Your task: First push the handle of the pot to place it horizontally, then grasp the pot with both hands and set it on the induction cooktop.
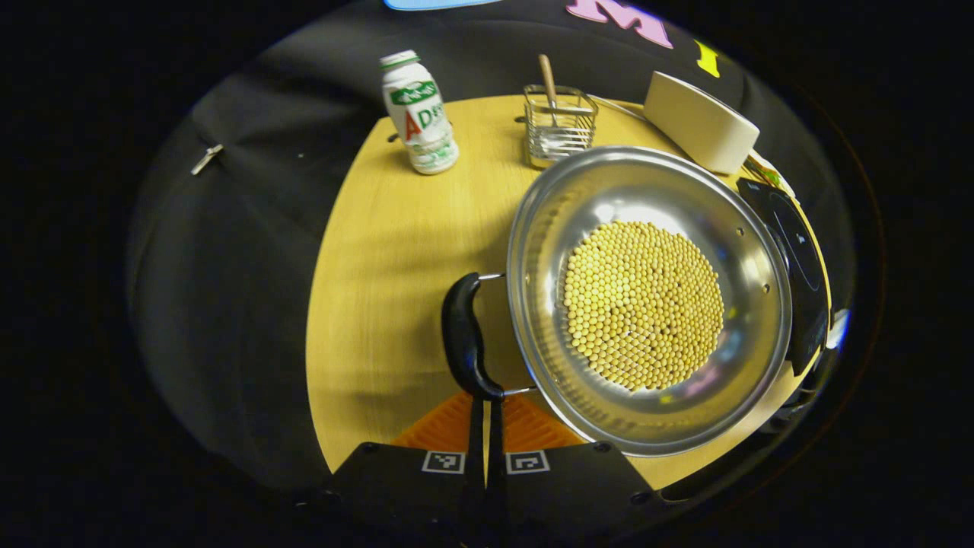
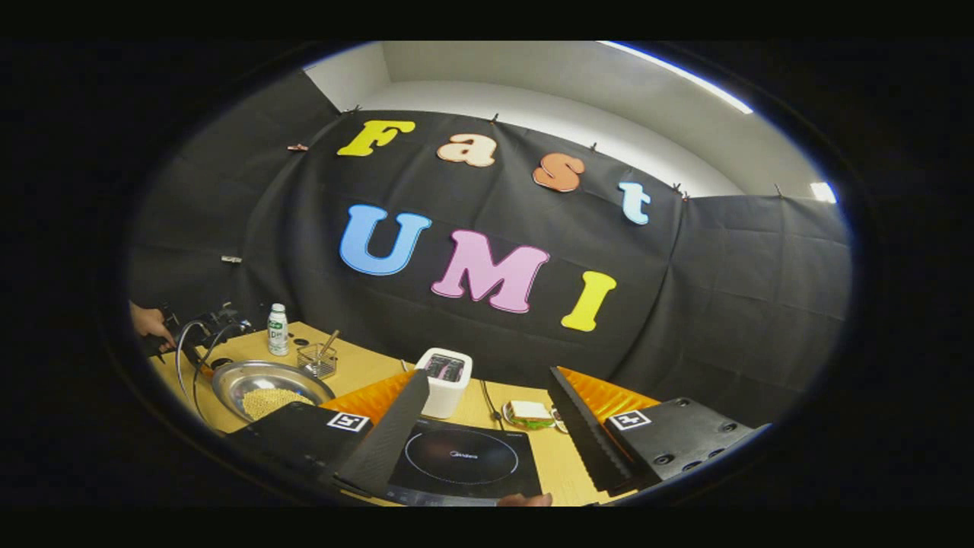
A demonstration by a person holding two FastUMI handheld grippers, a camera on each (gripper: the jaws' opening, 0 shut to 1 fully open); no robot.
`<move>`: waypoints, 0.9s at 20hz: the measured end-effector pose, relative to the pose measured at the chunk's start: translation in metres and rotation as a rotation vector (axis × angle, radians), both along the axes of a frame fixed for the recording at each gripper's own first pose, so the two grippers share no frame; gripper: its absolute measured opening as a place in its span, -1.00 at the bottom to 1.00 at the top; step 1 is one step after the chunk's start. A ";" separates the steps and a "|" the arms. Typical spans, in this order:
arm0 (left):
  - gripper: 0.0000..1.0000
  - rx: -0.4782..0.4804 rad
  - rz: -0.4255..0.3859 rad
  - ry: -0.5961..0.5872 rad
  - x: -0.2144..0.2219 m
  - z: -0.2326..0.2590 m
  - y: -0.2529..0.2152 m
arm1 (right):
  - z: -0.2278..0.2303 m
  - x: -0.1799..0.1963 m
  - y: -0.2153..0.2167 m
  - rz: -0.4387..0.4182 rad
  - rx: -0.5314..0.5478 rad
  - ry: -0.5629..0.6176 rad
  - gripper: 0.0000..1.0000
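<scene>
A steel pot (image 1: pixel 647 297) with yellow beans (image 1: pixel 643 304) sits on the wooden table (image 1: pixel 396 251). Its black handle (image 1: pixel 463 335) stands on the left of the rim. My left gripper (image 1: pixel 487 403) is shut, its tips touching the handle's near end. The black induction cooktop (image 1: pixel 799 259) lies just beyond the pot on the right. In the right gripper view, my right gripper (image 2: pixel 487 377) hangs open above the cooktop (image 2: pixel 464 460). The pot (image 2: pixel 236 380) lies far left there, with a hand (image 2: pixel 148 323) holding the left gripper behind it.
A white bottle (image 1: pixel 418 114), a wire basket (image 1: pixel 559 125) with a wooden-handled tool and a white toaster (image 1: pixel 700 122) stand at the back of the table. A sandwich (image 2: pixel 529 412) lies beside the toaster (image 2: pixel 445 380). The table edge drops off at left.
</scene>
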State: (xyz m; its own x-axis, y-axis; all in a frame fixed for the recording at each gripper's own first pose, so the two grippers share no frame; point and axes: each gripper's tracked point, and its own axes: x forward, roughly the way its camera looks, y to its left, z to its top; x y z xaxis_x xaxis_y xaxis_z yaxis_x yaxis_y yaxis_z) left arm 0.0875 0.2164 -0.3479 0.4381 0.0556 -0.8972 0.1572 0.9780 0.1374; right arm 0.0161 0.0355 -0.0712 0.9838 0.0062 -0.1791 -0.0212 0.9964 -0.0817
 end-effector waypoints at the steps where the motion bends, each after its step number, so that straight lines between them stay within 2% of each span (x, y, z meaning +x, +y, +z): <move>1: -0.89 0.017 0.019 -0.046 -0.003 0.008 0.004 | -0.004 0.001 0.002 0.004 0.011 0.010 0.96; 3: -0.90 0.032 0.039 -0.091 -0.020 0.024 0.009 | -0.012 0.002 0.009 0.025 0.029 0.032 0.96; 5: -0.89 0.044 0.066 -0.203 -0.021 0.047 0.015 | -0.023 0.005 0.021 0.063 0.050 0.062 0.96; 8: -0.89 -0.028 0.093 -0.449 -0.009 0.093 0.010 | -0.044 0.011 0.053 0.146 0.113 0.136 0.96; 9: -0.81 -0.057 0.100 -0.498 -0.006 0.101 0.008 | -0.053 0.013 0.063 0.172 0.133 0.166 0.96; 12: 0.10 -0.130 0.106 -0.543 -0.011 0.112 0.003 | -0.078 0.020 0.097 0.230 0.190 0.252 0.96; 13: 0.21 -0.136 0.106 -0.542 -0.007 0.108 0.003 | -0.088 0.022 0.107 0.244 0.210 0.278 0.96; 14: 0.65 -0.136 0.106 -0.544 -0.005 0.103 0.004 | -0.095 0.024 0.116 0.255 0.231 0.306 0.96; 16: 0.96 -0.155 0.089 -0.548 0.001 0.103 -0.001 | -0.111 0.029 0.135 0.267 0.269 0.358 0.98; 18: 0.94 -0.172 0.072 -0.521 0.006 0.092 -0.007 | -0.127 0.035 0.152 0.271 0.290 0.406 0.97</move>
